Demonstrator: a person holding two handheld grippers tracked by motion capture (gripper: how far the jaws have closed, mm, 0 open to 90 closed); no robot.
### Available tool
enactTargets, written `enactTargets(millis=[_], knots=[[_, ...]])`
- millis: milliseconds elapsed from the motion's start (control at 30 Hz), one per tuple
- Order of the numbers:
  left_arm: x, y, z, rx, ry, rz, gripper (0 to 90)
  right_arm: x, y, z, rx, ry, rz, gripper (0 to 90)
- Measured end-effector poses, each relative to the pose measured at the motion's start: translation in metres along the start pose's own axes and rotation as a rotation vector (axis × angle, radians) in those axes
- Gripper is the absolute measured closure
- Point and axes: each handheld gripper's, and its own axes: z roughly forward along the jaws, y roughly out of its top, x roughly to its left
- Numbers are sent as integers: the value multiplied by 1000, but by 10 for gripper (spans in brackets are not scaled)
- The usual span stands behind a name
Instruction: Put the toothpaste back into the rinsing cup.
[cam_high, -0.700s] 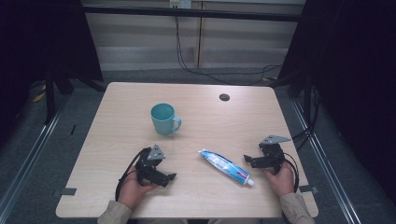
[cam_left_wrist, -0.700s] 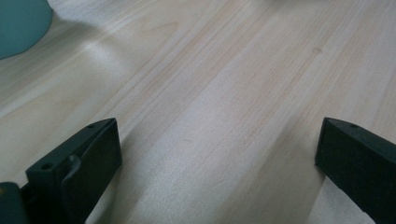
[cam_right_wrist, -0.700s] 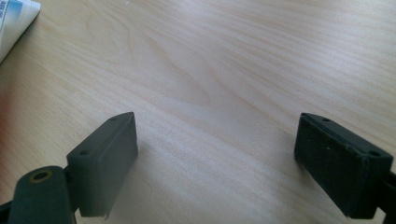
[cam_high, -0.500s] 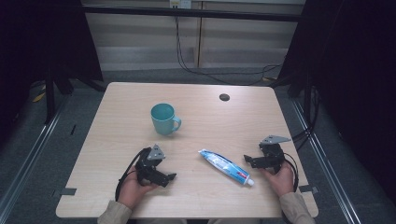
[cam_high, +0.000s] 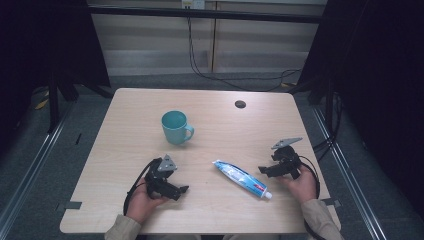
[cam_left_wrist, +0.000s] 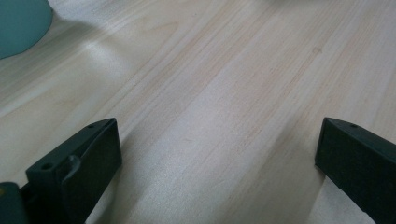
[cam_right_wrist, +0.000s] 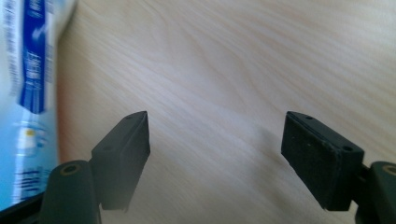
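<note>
1. We see a wooden desk (cam_high: 215, 125) from the high view, with a person's hands coming in from its near edge, each holding tongs.
2. We find the left tongs (cam_high: 181, 190) at the near left of the desk, lying low over the wood and pointing toward the tube.
3. In the left gripper view, the left tongs (cam_left_wrist: 217, 154) stand wide open, with bare wood between the two jaws and nothing in their hold.
4. We find the right tongs (cam_high: 262, 171) at the near right, pointing left toward the tube, with the grey plate on top.
5. In the right gripper view, the right tongs (cam_right_wrist: 217, 144) are also spread apart, with bare wood between the jaws and nothing gripped.
6. The tube (cam_high: 242, 178) lies flat on the desk between the two tongs, slanted, with its cap toward the near right and its flat end toward the far left.
7. We note that the tube is nearer the right tongs than the left; in the right gripper view the tube (cam_right_wrist: 28, 93) lies just beside the left-hand jaw, outside the gap.
8. A teal mug (cam_high: 175, 127) stands upright farther back, left of centre, well apart from the tube, its handle turned to the right.
9. In the left gripper view, the mug (cam_left_wrist: 21, 23) shows at the upper left corner.
10. A small dark round spot (cam_high: 240, 104) sits on the far part of the desk.
</note>
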Motion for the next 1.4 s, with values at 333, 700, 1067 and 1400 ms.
enactTargets(millis=[333,700,1067,1400], knots=[[0,0,0,0,-1,-1,0,22,24,-13,90,42,-104,271],[0,0,0,1,-1,0,0,39,37,-21,126,75,-146,286],[0,0,0,0,-1,-1,0,54,37,-18,178,103,-170,292],[0,0,0,1,-1,0,0,63,35,-15,206,113,-194,293]])
